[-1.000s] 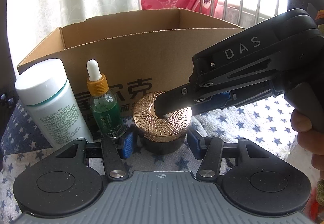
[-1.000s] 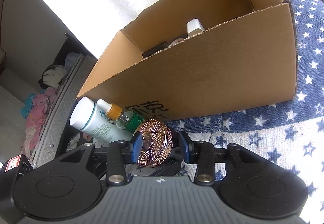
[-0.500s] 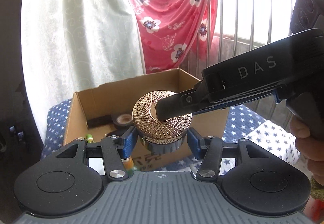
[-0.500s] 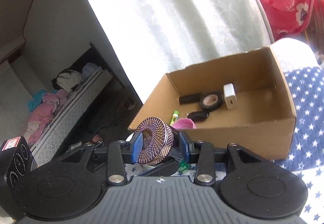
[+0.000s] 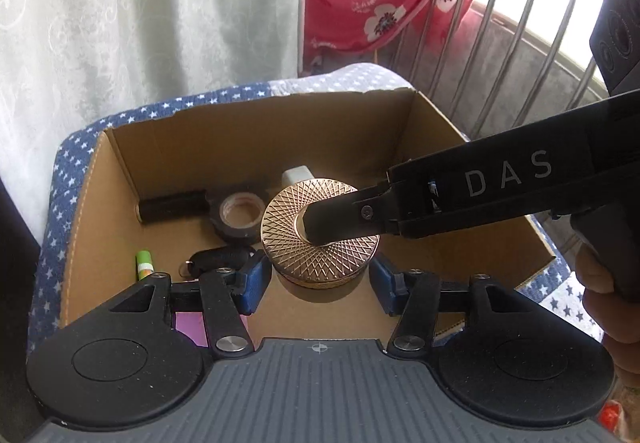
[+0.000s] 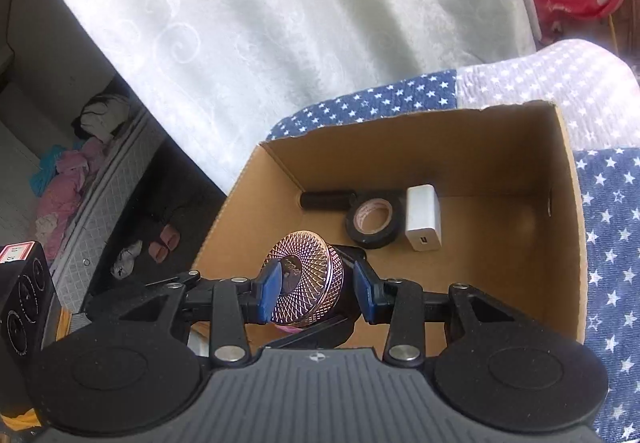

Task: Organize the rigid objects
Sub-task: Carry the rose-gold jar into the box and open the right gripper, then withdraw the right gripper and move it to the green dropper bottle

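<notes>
Both grippers on jar (image 5: 320, 233) | right (image 6: 314, 293) clamps top-bottom, left (image 5: 316, 281) flanks sides, contact unclear | lower level into box (image 5: 248, 131), release clear of tape (image 5: 239, 213)

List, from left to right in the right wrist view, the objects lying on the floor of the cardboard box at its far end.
Black cylinder → black roll of tape → white rectangular charger block.

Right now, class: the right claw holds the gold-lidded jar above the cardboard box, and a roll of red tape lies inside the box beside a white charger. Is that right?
Not quite. The tape roll is black, not red, as the right wrist view shows. The rest stands: the right claw holds the gold-lidded jar above the cardboard box, and the roll lies beside the white charger.
</notes>
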